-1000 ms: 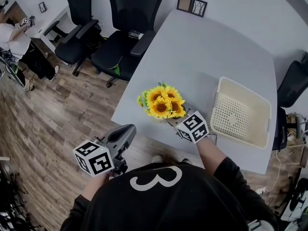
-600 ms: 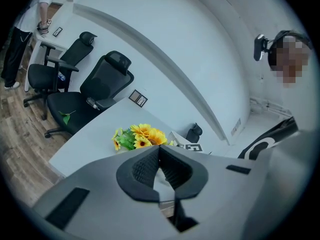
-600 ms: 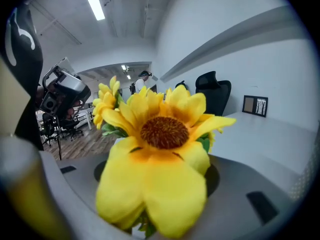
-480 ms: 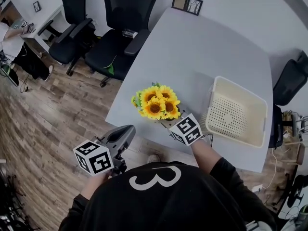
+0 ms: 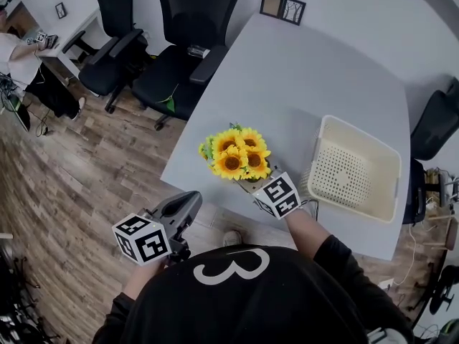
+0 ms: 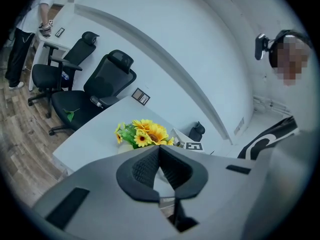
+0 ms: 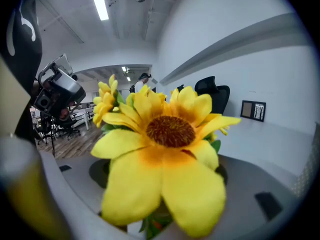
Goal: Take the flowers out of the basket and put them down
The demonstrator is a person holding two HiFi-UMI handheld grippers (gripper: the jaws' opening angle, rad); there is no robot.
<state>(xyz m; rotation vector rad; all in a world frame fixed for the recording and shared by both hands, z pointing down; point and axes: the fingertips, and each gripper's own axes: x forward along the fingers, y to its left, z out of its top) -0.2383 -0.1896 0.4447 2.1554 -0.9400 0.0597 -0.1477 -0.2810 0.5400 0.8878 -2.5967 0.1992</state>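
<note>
Flowers (image 5: 237,156) are laid on the bench (image 5: 323,63) beside the basket (image 5: 362,133), stems pointed into the right gripper (image 5: 252,185), whose jaws have just been eased apart. The left gripper (image 6: 159,156) is pressed together, empty, farther off.

I see sunflowers (image 5: 237,156) at the worktop (image 5: 308,70) edge, my right claw (image 5: 252,183) just opening its jaws. The basket (image 5: 326,131) stands beside them.

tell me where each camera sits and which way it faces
Head view: on the person's head, looking steeply down at table, sunflowers and basket; shows shirt, left tongs, right tongs.
Left gripper view: on the shut, empty left tongs, facing across the table; shows the shirt at right.
Right gripper view: on the right tongs, just opening with the sunflowers between them, filling the view.
All three share the sunflowers.
</note>
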